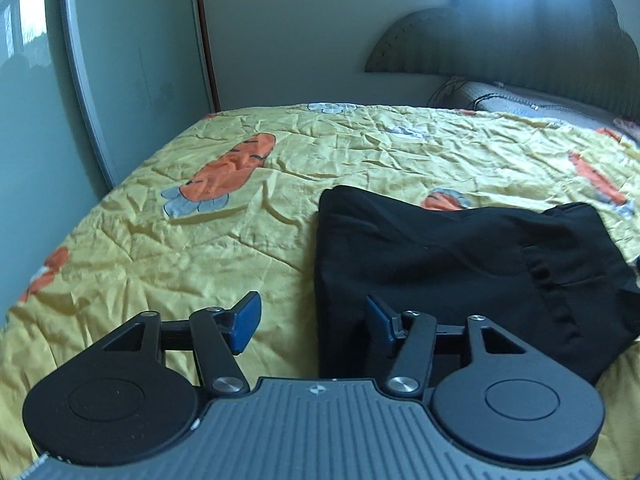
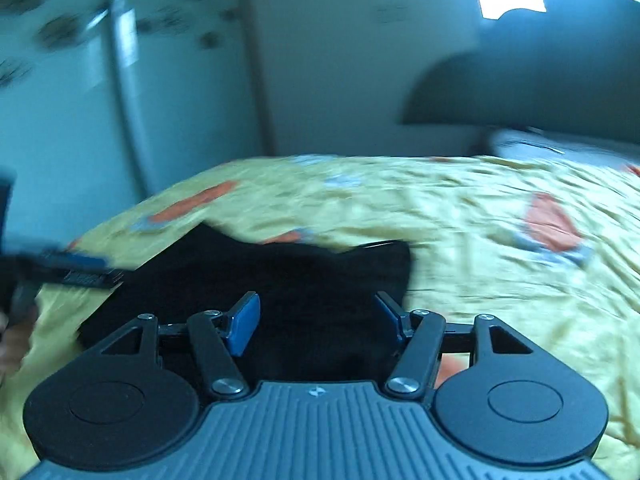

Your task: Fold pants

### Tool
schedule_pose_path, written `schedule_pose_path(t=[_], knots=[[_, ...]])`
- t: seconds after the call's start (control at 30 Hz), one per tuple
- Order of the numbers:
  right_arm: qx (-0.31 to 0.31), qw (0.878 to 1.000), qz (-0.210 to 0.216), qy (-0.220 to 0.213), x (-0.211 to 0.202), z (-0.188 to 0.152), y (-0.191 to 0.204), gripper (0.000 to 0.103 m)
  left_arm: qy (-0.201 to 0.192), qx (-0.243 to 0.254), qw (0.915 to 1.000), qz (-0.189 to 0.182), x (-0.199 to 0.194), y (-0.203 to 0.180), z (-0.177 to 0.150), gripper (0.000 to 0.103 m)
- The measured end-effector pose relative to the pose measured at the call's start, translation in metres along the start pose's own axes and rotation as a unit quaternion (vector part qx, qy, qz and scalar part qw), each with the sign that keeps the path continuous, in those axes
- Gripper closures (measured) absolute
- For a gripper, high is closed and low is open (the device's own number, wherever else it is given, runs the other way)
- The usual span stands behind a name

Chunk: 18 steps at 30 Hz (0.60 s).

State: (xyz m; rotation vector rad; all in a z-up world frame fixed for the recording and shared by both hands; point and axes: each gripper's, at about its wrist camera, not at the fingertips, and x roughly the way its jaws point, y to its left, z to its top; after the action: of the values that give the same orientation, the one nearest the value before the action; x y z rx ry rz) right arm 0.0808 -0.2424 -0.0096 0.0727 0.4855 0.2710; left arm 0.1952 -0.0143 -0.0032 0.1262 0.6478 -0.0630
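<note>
Since the black fabric pants (image 1: 460, 276) already lie folded into a compact stack on the yellow carrot-print bedspread (image 1: 200, 240) at lower centre, little's left; left gripper (image 1: 312, 322) and right gripper (image 2: 316, 320) jaws both gape half-open, empty.

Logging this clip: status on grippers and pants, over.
Left gripper open, empty. Right gripper open, empty. Black pants lying folded on yellow bedspread. Nothing in the way.

Crumpled yellow carrot-print bedspread (image 1: 200, 248), dark scalloped headboard (image 1: 520, 28), grey pillow (image 1: 520, 98).
</note>
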Motion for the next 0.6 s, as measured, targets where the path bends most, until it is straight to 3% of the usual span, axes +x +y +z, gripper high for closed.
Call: schedule_pose_path(t=[0.17, 0.3, 0.4, 0.6], knots=[[0.009, 0.999, -0.026, 0.044, 0.030, -0.001, 0.000, 0.042, 0.019, 0.026, 0.9993, 0.020, 0.011, -0.012, -0.009, 0.035], [0.015, 0.998, -0.042, 0.033, 0.018, -0.001, 0.006, 0.042, 0.018, 0.016, 0.9995, 0.020, 0.012, -0.008, -0.012, 0.033], [0.006, 0.999, -0.028, 0.020, 0.008, -0.005, 0.014, 0.042, 0.021, 0.010, 0.9996, 0.018, 0.011, -0.006, -0.012, 0.032], [0.003, 0.999, -0.033, 0.038, 0.019, -0.012, 0.020, 0.042, 0.023, 0.001, 0.9996, 0.017, 0.007, -0.004, -0.014, 0.031]])
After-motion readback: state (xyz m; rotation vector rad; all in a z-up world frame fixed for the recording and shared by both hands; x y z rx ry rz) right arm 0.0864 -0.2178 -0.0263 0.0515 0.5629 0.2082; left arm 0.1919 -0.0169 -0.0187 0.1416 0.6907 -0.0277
